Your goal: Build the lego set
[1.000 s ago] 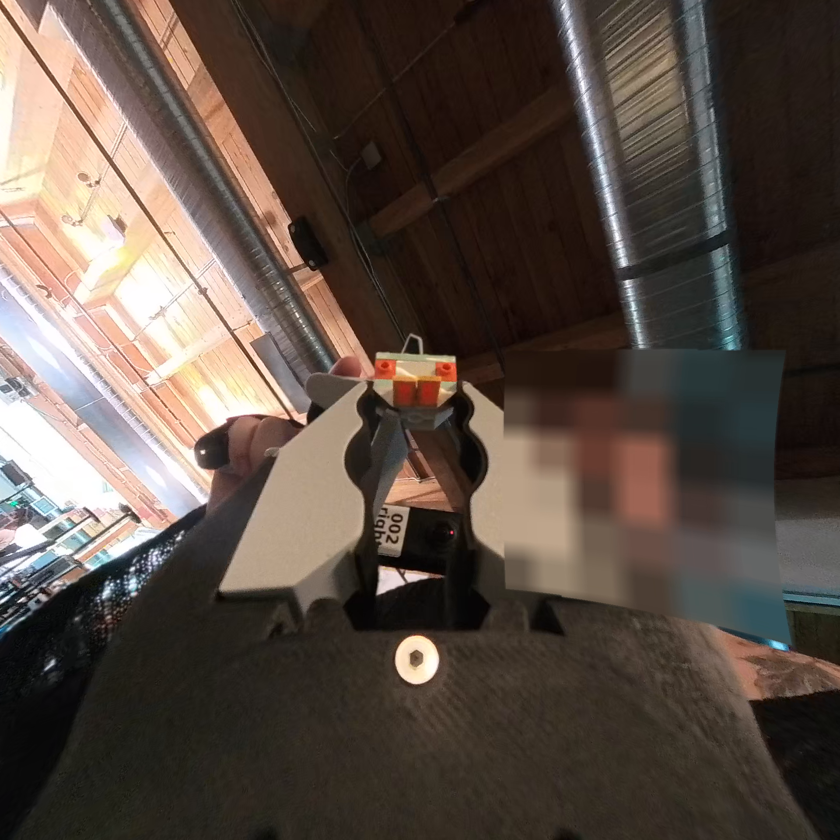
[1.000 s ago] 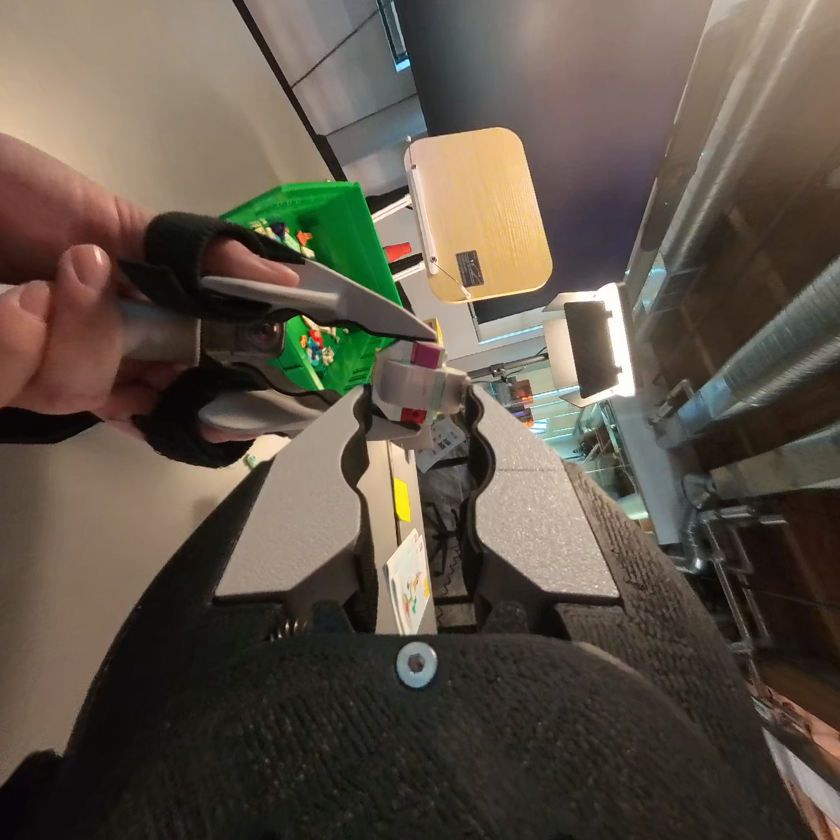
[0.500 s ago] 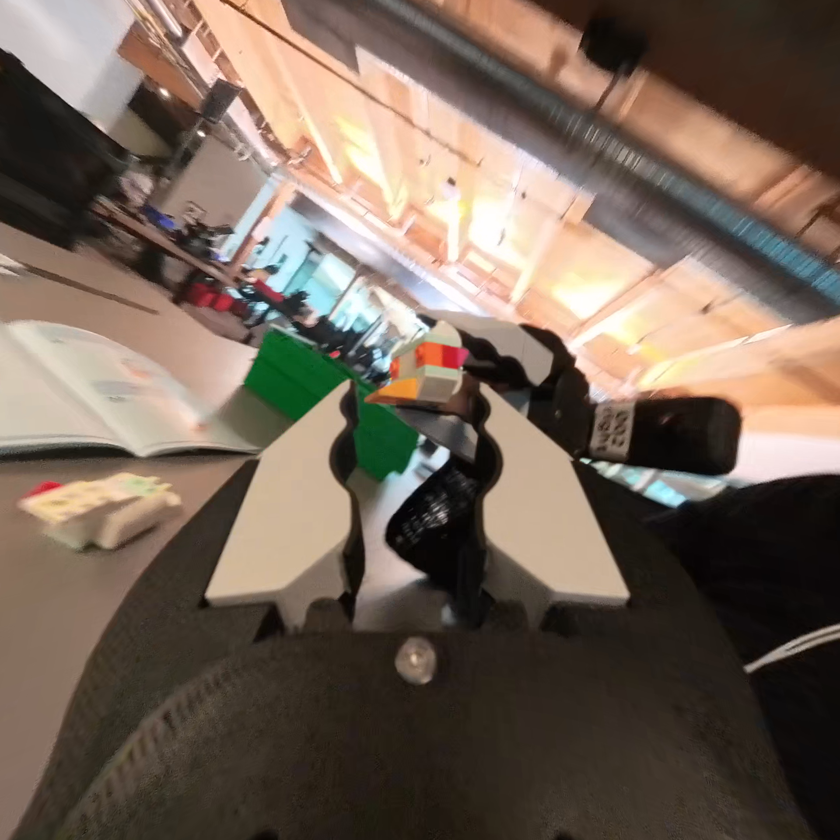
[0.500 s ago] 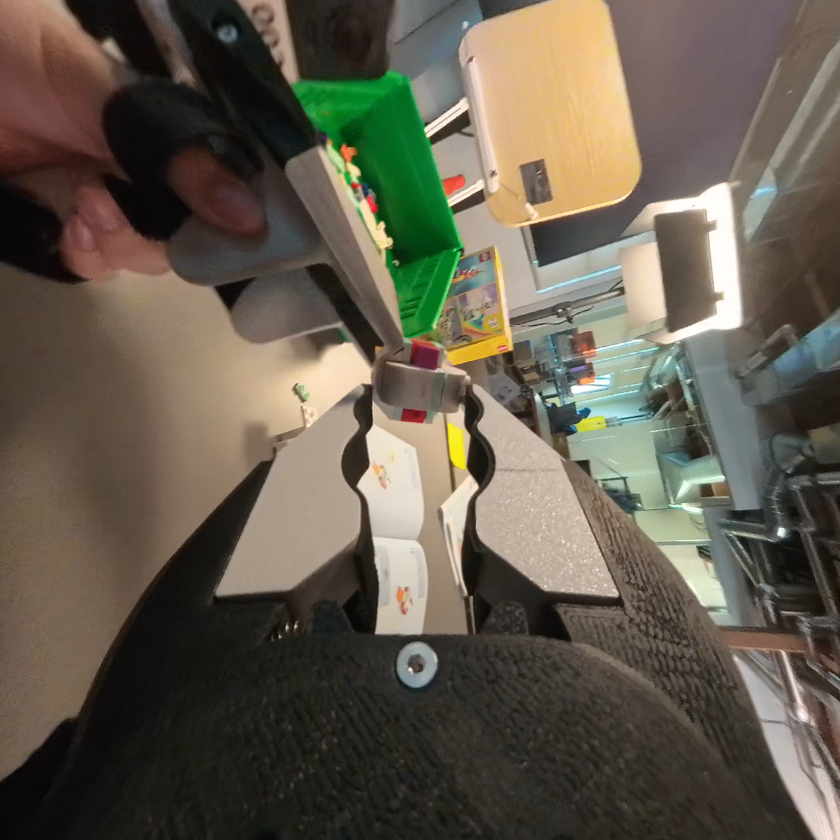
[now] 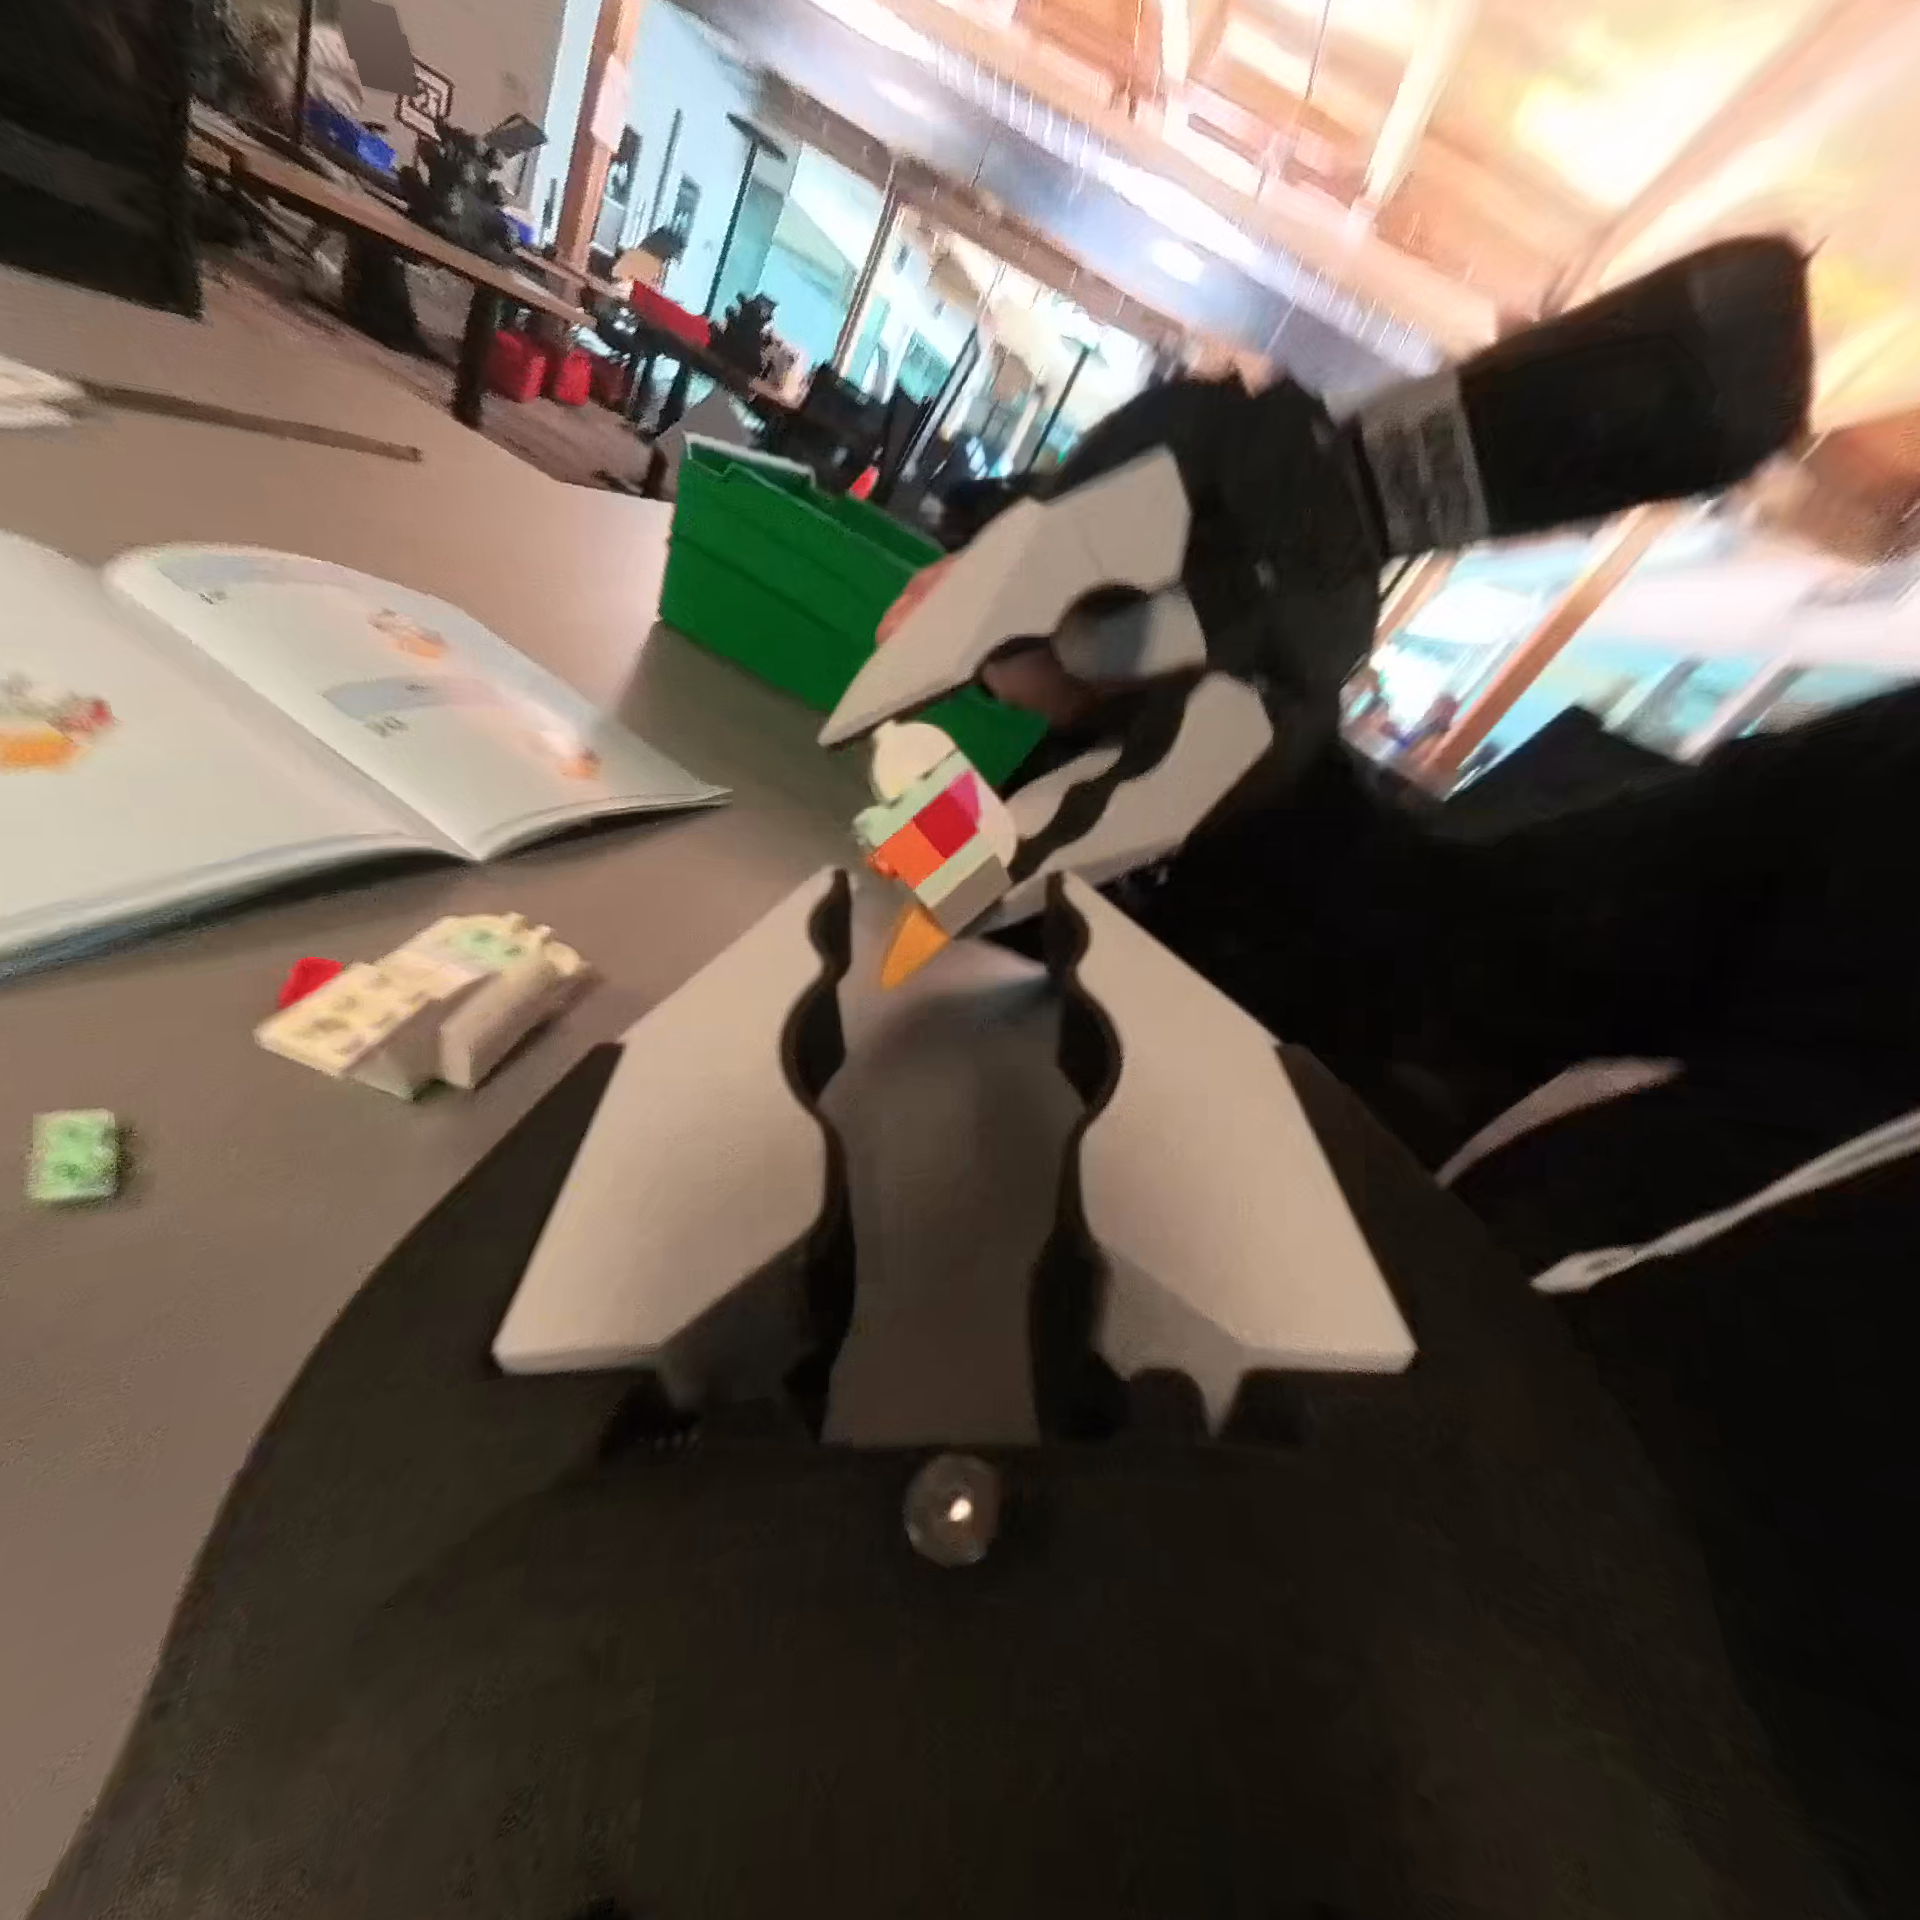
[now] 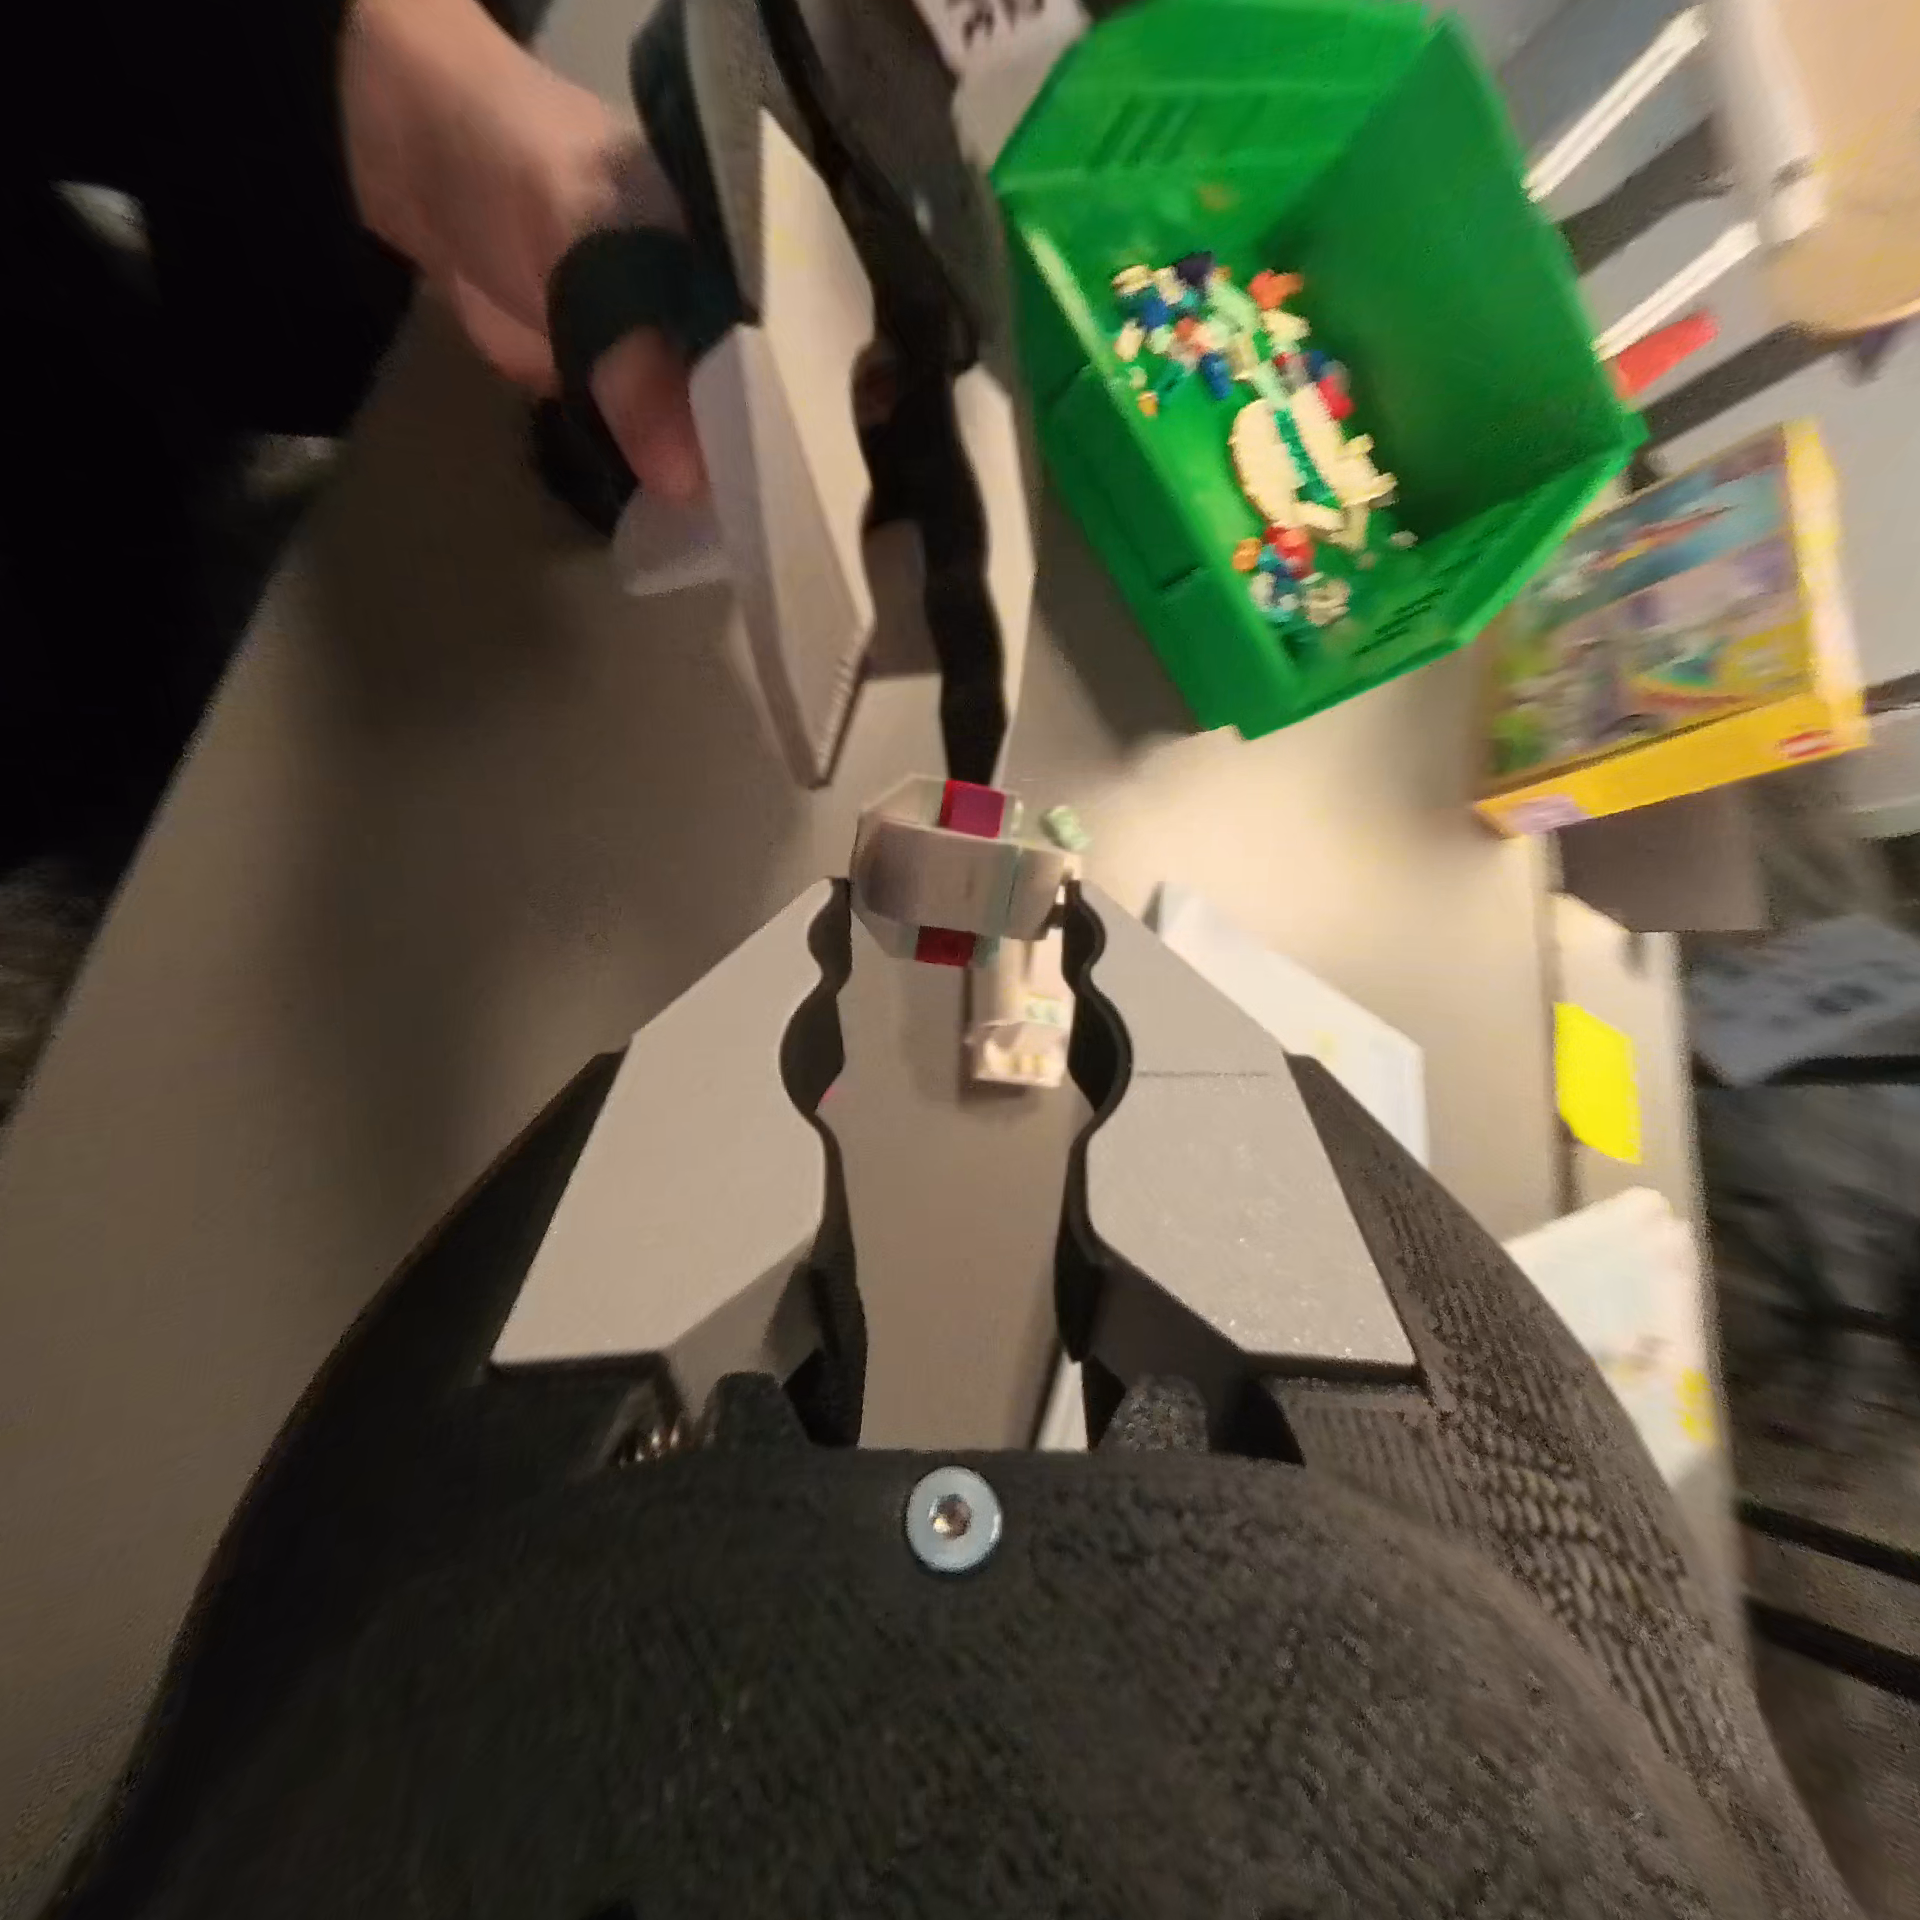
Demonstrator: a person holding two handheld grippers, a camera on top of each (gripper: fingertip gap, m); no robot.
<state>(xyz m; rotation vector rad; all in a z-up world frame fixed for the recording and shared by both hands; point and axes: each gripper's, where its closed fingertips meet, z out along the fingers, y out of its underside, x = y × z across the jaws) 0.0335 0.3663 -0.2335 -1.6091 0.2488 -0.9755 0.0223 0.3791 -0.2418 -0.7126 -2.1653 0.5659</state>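
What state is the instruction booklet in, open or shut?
Open: the booklet lies spread on the table, with two printed pages facing up on either side of its centre fold.

My left wrist camera sits low over the table [image 5: 312,1299], looking across it toward the green bin [image 5: 790,592]. My right one looks steeply down from close above. Both catch that bin [image 6: 1455,260] and the small brick model [image 5: 935,831] [image 6: 956,873].

Yellow sticky note [image 6: 1597,1081] on grey table [image 6: 436,831]; long tables [image 5: 416,244] in background.
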